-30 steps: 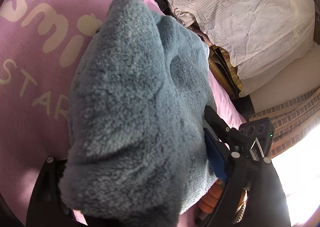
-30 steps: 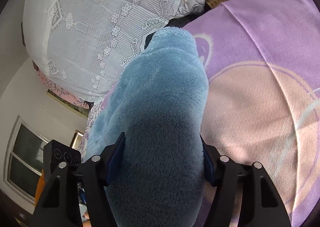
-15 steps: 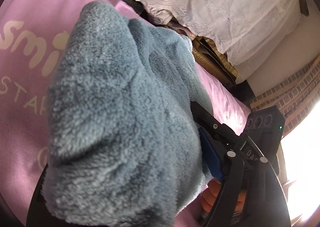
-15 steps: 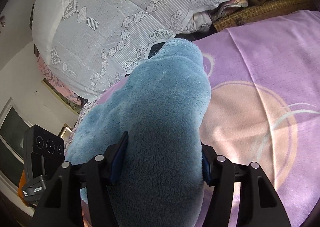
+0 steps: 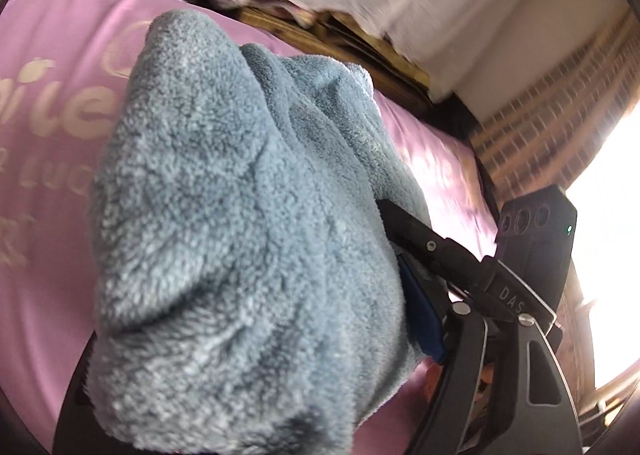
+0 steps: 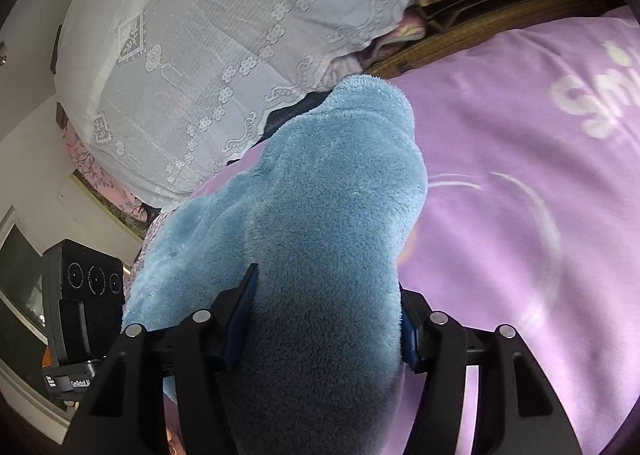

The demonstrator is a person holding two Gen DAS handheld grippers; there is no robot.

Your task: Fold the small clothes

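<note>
A blue-grey fleece garment (image 5: pixel 248 223) hangs bunched between both grippers above the purple bed sheet (image 5: pixel 52 191). My left gripper (image 5: pixel 240 335) is shut on one end of it; its right blue pad (image 5: pixel 420 315) presses into the pile, while the fabric hides its left finger. In the right wrist view the same fleece (image 6: pixel 328 215) bulges forward out of my right gripper (image 6: pixel 324 319), both of whose blue pads squeeze a thick roll of it. The garment's far end droops toward the sheet (image 6: pixel 520 159).
The sheet carries large white lettering (image 6: pixel 592 103). A white lace cover (image 6: pixel 224 35) lies over a pile at the bed's far side, with a woven mat edge (image 5: pixel 360 43) below it. The other gripper's black camera box (image 5: pixel 536 239) is close on the right, and a brick wall (image 5: pixel 552 103) stands beyond.
Both grippers have carried the fleece sideways across the bed and a little upward. The sheet's lettering has slid through both views, and the left gripper has rolled. Both grips still hold.
</note>
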